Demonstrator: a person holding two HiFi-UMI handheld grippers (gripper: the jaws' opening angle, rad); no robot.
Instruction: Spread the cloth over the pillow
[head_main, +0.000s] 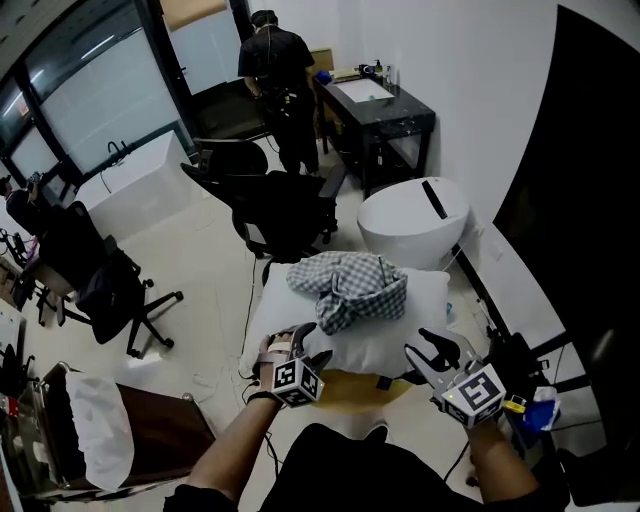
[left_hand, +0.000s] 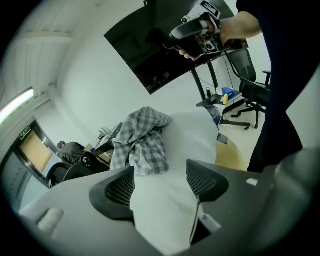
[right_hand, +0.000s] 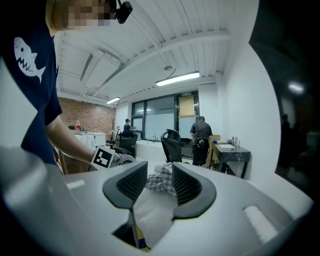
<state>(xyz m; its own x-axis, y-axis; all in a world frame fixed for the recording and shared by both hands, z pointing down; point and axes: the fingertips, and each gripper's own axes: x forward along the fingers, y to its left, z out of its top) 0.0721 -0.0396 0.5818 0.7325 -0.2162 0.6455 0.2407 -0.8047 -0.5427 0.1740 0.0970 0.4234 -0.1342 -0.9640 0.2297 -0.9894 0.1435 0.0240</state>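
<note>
Two empty grippers hover at the pillow, left gripper wide, right gripper narrower; I'd pinch the bunched cloth at opposite edges, pulling outward.

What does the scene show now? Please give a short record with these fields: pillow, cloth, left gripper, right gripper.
pillow: white, lying on a round wooden surface
cloth: checked, bunched up on the pillow, not yet spread
left gripper: open, at the pillow's near edge
right gripper: open, at the pillow's near right corner
</note>
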